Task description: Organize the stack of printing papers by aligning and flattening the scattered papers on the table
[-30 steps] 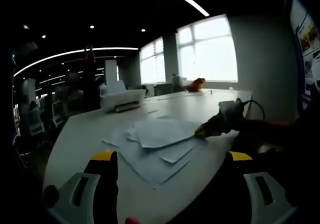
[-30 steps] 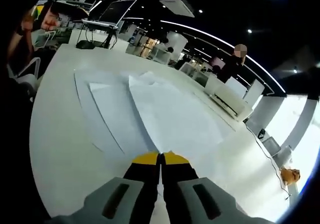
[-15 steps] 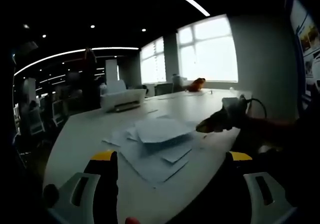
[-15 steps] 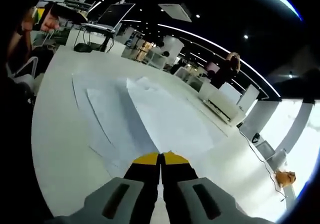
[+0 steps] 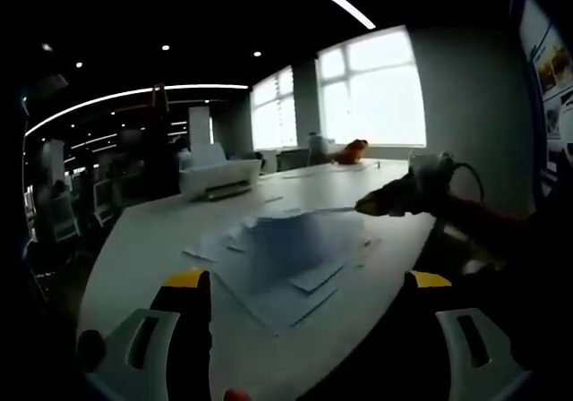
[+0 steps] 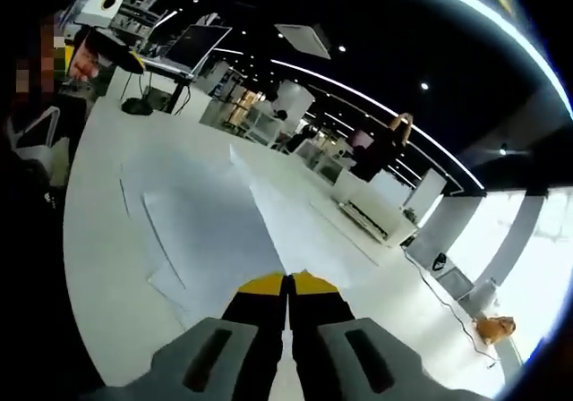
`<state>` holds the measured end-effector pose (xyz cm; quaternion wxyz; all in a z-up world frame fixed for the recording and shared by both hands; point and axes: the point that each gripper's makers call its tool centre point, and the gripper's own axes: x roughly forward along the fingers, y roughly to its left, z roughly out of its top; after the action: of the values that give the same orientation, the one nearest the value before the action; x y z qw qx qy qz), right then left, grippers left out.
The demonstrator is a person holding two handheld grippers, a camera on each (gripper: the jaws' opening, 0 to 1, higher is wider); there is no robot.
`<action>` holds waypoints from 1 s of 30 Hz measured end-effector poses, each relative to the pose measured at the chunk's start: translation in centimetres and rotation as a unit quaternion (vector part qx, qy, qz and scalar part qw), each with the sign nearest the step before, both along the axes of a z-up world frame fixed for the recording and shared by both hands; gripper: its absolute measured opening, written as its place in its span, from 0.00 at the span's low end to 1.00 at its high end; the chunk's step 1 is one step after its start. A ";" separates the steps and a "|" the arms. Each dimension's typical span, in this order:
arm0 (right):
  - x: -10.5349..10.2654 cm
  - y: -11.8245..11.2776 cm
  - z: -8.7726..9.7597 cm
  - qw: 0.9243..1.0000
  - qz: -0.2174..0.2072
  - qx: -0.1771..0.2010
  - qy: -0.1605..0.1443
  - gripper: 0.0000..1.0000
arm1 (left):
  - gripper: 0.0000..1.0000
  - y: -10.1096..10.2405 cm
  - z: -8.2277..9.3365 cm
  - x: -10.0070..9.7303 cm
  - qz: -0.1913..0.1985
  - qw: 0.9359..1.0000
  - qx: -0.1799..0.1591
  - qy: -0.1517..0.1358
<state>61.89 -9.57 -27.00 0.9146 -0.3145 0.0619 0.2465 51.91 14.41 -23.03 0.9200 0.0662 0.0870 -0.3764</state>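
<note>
Scattered white printing papers (image 5: 277, 267) lie overlapped on the white table (image 5: 143, 240). My right gripper (image 5: 372, 207) comes in from the right of the left gripper view, shut on the edge of one sheet (image 5: 304, 235) and holding that edge lifted off the pile. In the right gripper view the same sheet (image 6: 295, 231) runs away from my shut right gripper (image 6: 288, 281), above the other papers (image 6: 179, 231). My left gripper (image 5: 304, 280) stands open near the table's front edge, short of the papers, nothing between its yellow-tipped fingers (image 5: 186, 280).
A white printer (image 5: 215, 179) stands at the far side of the table, also seen as a printer (image 6: 376, 217) beyond the papers. A cable (image 6: 448, 307) trails across the table. A standing person (image 6: 380, 146) and office desks fill the background.
My right gripper has risen and pulled back with the sheet, lifting its near edge off the pile. The left gripper has stayed put.
</note>
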 end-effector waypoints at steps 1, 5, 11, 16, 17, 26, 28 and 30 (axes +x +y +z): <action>0.0 -0.1 0.3 1.000 -0.001 0.002 -0.003 0.00 | 0.91 0.0 0.0 0.0 0.000 1.000 0.000 0.000; -0.3 -0.7 2.4 1.000 -0.006 0.014 -0.024 0.00 | 0.91 -0.1 0.0 0.0 0.000 1.000 0.000 0.000; -0.2 -1.0 4.4 0.998 -0.007 0.034 -0.048 0.00 | 0.91 -0.2 0.0 0.0 -0.001 1.000 0.000 0.000; -0.6 -0.9 5.8 0.997 -0.006 0.038 -0.065 0.00 | 0.91 -0.2 0.2 -0.1 -0.002 1.000 0.001 -0.003; -0.6 -0.8 6.1 0.997 -0.005 0.039 -0.069 0.00 | 0.91 -0.2 0.3 0.0 -0.001 1.000 0.001 -0.003; -2.1 0.2 8.8 0.994 0.007 0.059 -0.089 0.00 | 0.91 -0.2 0.4 -0.1 -0.001 1.000 0.000 -0.004; -2.3 0.4 9.2 0.994 0.008 0.060 -0.091 0.00 | 0.91 -0.2 0.3 -0.1 -0.001 1.000 0.000 -0.004; -2.6 0.8 9.5 0.994 0.012 0.065 -0.090 0.00 | 0.91 -0.3 0.4 -0.2 -0.003 1.000 0.000 -0.005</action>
<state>59.33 -8.76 -17.48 0.9318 -0.2762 -0.0410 0.2317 51.71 14.14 -22.63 0.9194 0.0686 0.0826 -0.3785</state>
